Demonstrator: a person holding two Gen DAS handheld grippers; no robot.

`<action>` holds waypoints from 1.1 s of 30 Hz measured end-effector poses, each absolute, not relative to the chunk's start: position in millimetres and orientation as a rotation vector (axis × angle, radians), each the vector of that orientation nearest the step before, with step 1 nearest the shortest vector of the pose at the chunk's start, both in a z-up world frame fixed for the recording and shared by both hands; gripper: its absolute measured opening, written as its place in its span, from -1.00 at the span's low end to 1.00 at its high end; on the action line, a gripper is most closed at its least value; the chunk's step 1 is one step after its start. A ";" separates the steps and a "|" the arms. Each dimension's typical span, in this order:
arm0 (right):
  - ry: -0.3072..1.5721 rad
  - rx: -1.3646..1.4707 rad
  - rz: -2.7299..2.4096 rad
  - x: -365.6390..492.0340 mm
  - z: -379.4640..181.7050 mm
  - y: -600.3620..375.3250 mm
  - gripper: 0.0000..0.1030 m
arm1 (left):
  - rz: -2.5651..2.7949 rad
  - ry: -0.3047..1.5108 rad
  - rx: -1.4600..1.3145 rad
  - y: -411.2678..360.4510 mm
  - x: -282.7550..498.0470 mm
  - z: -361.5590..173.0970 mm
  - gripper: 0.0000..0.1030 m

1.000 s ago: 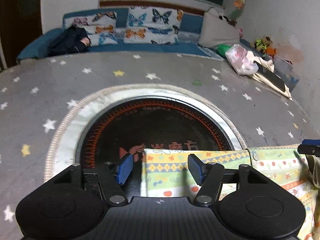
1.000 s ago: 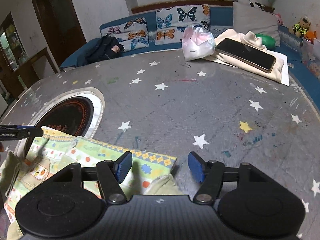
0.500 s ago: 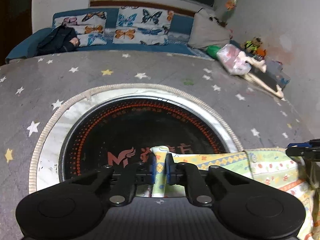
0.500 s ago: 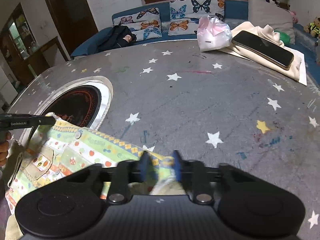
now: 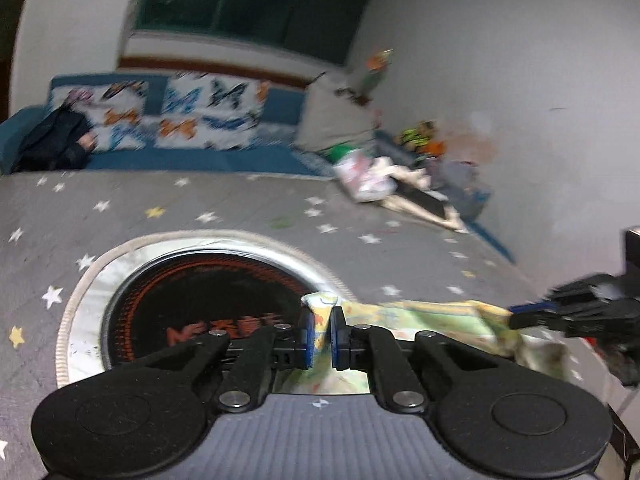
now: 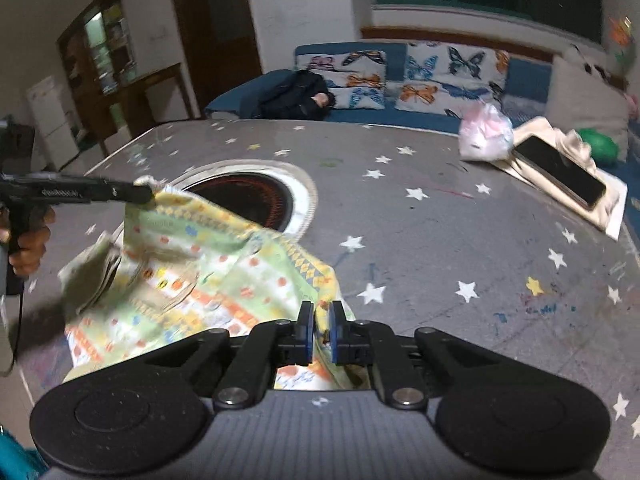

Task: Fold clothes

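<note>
Star-printed grey counter [image 6: 460, 240] carries the work. Nearest, the right hand-held gripper [image 6: 320, 326] is clenched on one corner of the patterned garment [image 6: 224, 276]; the left hand-held gripper [image 5: 319, 336] pinches another — the cloth hangs lifted between them, above the round burner [image 6: 248, 196]. Uneven pulling could slip a corner free or skew the fold. Farther off, a phone [image 6: 560, 172] lies near the sofa [image 6: 400, 76].

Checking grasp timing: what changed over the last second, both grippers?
Both went from open to shut: the left gripper and right gripper each pinched an edge of the patterned garment and lifted it off the star-print table, so it now hangs stretched between them. The phone and pink bag stayed put.
</note>
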State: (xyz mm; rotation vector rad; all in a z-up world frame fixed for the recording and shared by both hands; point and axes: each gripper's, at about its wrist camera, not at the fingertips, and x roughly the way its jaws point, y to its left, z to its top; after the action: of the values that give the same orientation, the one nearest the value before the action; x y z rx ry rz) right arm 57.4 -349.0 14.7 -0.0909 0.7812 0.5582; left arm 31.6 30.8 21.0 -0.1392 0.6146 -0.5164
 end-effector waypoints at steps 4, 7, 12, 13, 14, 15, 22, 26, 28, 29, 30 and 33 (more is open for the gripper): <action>0.768 -0.153 0.595 32.9 17.3 -345.6 -0.87 | -0.600 0.573 -0.094 32.9 -9.1 27.1 -0.84; 0.757 -0.199 0.622 14.6 19.3 -343.1 -0.88 | -0.626 0.575 -0.040 38.8 -35.1 21.9 -0.84; 0.844 -0.266 0.654 -12.8 1.1 -343.7 -0.88 | -0.660 0.619 0.071 41.6 -66.0 2.5 -0.87; 0.863 -0.279 0.659 -15.8 -3.1 -343.7 -0.88 | -0.665 0.630 0.099 40.8 -71.6 -2.1 -0.87; 0.883 -0.292 0.664 -18.8 -7.2 -343.8 -0.88 | -0.674 0.638 0.127 39.6 -77.2 -6.3 -0.87; 0.904 -0.295 0.671 -20.1 -10.5 -344.6 -0.87 | -0.686 0.646 0.156 38.1 -82.7 -9.9 -0.87; 0.912 -0.253 0.719 -29.7 3.2 -359.4 -0.72 | -0.755 0.656 0.239 46.5 -103.0 -10.0 -0.76; 0.860 -0.191 0.673 -26.1 17.4 -367.0 -0.68 | -0.707 0.623 0.176 60.6 -97.7 2.4 -0.67; 0.839 -0.150 0.646 -17.8 20.8 -368.2 -0.68 | -0.670 0.616 0.122 62.0 -88.9 7.0 -0.65; 0.835 -0.134 0.639 -12.9 19.5 -366.8 -0.63 | -0.657 0.621 0.090 62.1 -84.1 8.7 -0.55; 0.831 -0.118 0.631 -7.9 18.2 -365.3 -0.58 | -0.635 0.632 0.061 61.0 -77.4 9.3 -0.48; 0.823 -0.114 0.620 2.4 8.7 -354.6 -0.28 | -0.554 0.658 0.040 54.7 -60.7 6.0 -0.07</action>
State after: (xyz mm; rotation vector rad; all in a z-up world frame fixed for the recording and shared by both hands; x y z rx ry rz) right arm 2.4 -354.6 8.7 -0.1142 0.8232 0.6196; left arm -60.7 54.7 6.0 0.0397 0.6575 -0.5539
